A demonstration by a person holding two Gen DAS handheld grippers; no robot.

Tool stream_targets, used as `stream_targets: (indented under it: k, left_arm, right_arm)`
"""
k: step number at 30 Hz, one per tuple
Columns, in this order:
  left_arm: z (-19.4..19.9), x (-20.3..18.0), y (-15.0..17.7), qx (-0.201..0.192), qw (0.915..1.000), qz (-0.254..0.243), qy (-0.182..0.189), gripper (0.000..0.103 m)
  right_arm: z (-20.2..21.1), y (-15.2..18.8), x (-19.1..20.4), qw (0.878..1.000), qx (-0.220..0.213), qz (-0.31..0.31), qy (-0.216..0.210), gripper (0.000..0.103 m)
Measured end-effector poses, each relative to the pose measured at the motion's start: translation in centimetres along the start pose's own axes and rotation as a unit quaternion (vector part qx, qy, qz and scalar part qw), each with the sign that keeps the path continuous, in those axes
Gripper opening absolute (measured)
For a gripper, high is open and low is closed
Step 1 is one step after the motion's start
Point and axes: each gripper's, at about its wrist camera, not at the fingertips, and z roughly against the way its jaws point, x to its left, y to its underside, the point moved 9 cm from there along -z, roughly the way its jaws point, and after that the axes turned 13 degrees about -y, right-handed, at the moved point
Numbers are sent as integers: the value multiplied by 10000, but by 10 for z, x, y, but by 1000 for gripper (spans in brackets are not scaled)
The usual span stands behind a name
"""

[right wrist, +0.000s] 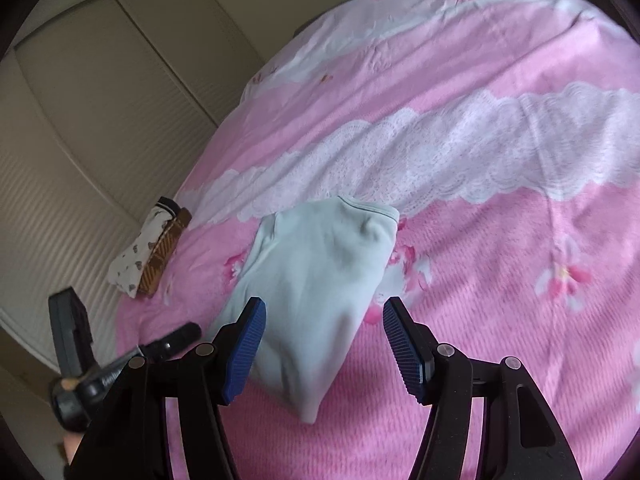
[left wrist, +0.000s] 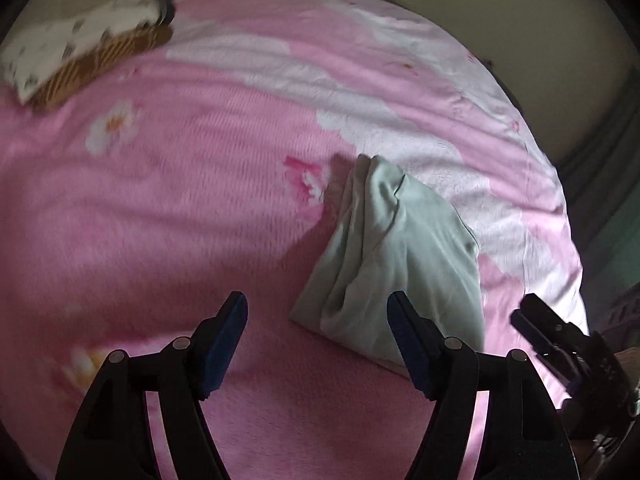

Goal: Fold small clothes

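Right wrist view: a folded pale green garment (right wrist: 320, 288) lies on a pink floral bedspread (right wrist: 480, 240), near the right gripper (right wrist: 323, 344), its jaws apart and empty. The left gripper (left wrist: 318, 346) hovers beside it, also spread wide. Folded clothes (right wrist: 150, 252) sit at the bed's edge.

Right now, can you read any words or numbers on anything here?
None can be read.
Light green garment: plain, no print.
Folded clothes pile: only small pictures and stripes, no letters.
Pink bedspread: flowers and lace pattern only.
Left gripper, right gripper: no readable markings.
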Motion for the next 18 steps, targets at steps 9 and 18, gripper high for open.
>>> stream_targets:
  k: [9, 18]
  left_arm:
    - [-22, -6, 11, 124, 9968, 730, 288, 72]
    - [-35, -16, 6, 58, 9952, 850, 486, 71]
  right_arm:
    - [-32, -10, -29, 9979, 309, -432, -375, 62]
    - [-64, -13, -58, 9902, 442, -1110, -727, 63]
